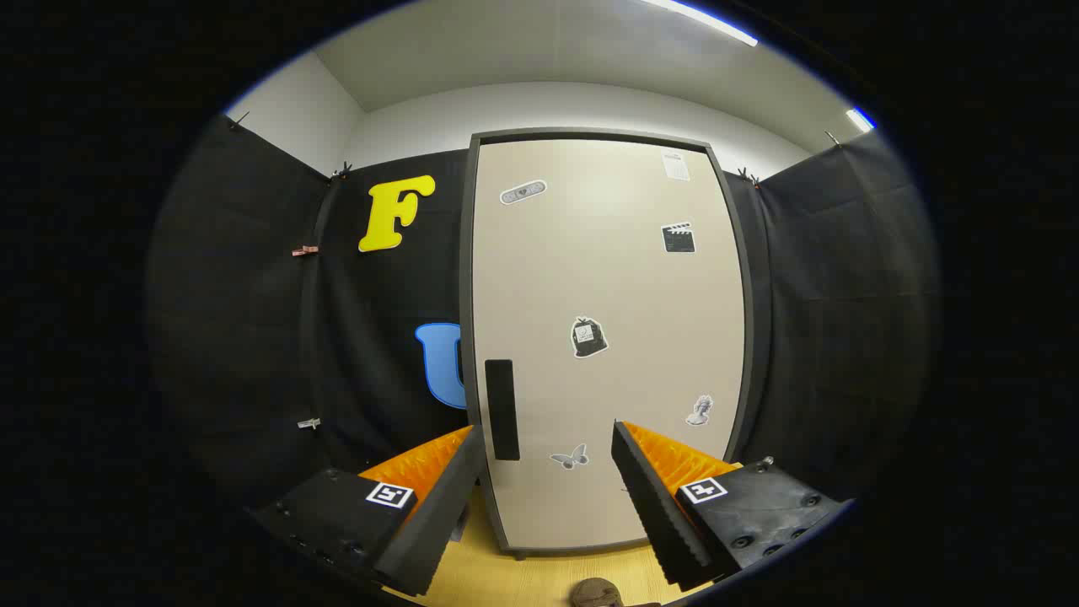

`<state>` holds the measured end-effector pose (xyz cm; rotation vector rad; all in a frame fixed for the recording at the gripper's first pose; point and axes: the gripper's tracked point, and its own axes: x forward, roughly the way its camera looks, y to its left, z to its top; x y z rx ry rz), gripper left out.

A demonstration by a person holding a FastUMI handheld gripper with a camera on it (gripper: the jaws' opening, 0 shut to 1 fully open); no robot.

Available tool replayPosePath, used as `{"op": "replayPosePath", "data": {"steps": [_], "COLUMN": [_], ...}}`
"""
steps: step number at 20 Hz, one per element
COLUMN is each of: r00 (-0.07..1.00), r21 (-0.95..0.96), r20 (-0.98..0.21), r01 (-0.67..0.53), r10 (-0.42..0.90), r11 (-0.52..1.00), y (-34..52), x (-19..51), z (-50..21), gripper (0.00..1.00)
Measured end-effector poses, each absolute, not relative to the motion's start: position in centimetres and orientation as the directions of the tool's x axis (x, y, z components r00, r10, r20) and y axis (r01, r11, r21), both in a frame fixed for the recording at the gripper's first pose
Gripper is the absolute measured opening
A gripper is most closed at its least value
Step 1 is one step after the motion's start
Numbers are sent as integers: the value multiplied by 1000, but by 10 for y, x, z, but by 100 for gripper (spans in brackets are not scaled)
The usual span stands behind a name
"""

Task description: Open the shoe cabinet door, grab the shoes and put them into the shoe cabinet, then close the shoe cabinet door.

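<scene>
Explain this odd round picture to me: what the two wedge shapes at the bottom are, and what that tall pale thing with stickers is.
The camera rides on a hand-held gripper and looks forward along its two fingers, the wedges you noticed. They stand open, with nothing between them. Ahead is the shoe cabinet, standing on a wooden surface before the booth's black cloth walls. Its pale door is shut and carries several small stickers. The dark vertical bar near the door's left edge is the handle, just beyond the left finger. A brownish object peeks in at the very bottom between the fingers; too little shows to say what it is.
</scene>
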<state>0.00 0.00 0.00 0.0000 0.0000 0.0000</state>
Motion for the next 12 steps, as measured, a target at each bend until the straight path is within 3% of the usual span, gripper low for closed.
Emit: {"op": "replayPosePath", "data": {"steps": [12], "r00": [1000], "r21": [-1], "r20": [-2], "r01": [19], "r10": [-19], "r11": [1000], "y": [-6], "x": [2], "z": [1], "gripper": [99]}}
